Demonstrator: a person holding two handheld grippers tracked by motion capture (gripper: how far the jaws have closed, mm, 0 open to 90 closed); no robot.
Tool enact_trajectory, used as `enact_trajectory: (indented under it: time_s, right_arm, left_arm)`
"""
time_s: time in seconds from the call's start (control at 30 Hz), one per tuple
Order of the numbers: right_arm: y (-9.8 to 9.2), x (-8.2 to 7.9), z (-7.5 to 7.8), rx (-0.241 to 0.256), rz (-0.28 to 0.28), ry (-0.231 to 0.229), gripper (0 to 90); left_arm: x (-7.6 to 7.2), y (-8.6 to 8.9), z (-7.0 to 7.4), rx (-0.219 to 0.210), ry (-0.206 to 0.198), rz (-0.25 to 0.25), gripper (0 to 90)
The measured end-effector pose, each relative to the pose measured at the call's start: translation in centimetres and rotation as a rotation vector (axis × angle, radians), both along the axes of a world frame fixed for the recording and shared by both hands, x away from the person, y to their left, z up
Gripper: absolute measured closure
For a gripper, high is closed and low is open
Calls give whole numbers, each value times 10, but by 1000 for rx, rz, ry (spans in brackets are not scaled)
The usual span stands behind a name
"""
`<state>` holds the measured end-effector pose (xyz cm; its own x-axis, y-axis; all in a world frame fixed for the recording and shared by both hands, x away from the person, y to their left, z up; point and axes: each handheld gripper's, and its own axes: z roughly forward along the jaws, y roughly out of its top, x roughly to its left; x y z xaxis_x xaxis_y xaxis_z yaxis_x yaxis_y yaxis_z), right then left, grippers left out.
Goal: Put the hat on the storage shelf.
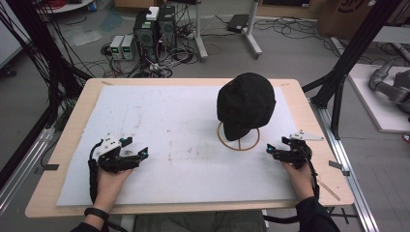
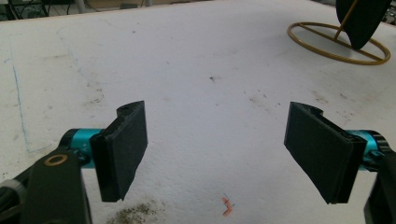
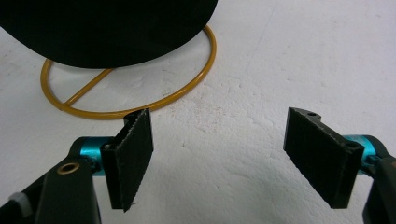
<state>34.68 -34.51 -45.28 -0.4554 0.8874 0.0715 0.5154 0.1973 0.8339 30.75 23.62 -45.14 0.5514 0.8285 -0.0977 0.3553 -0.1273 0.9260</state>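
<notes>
Black cap (image 1: 245, 105) sits on a gold wire stand (image 1: 238, 140), right of centre on the white mat (image 1: 169, 130) covering the table (image 1: 72, 113). The cap hides the upper part of the stand; the ring base and one crossbar are exposed. In the right claw view the cap's (image 3: 107, 28) top is cut off by the frame edge, with the stand ring (image 3: 196, 79) visible beneath it. In the left claw view the cap (image 2: 362, 21) and stand (image 2: 338, 44) are clipped at the top right corner.

Left claw (image 1: 134, 151): rests low over the mat near the front left, held in the left hand (image 1: 112, 181), well apart from the cap. Jaws stand wide apart with nothing between them; bare mat (image 2: 210, 93) shows in the gap. Small orange scrap (image 2: 227, 206) and a patch of dark specks (image 2: 133, 213) on the mat near the jaws; what they are is too small to tell.

Right claw (image 1: 271, 149): held in the right hand (image 1: 297, 176) at the front right, just beside the stand ring, pointing toward it. Jaws spread wide, released, gripping nothing. Left jaw tip lies near the ring's rim; contact cannot be judged.

Both forearms enter from the bottom edge, sleeves partly cut off.
</notes>
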Motion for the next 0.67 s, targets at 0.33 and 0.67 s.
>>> enact_trajectory:
  time_s: [0.33,0.67]
  right_arm:
    - [0,1,0,-2,3,5,240]
    - [0,1,0,-2,3,7,241]
  left_arm:
    - [0,-3,0,28,-5,-10,206]
    - [0,-7,0,62,-5,-15,213]
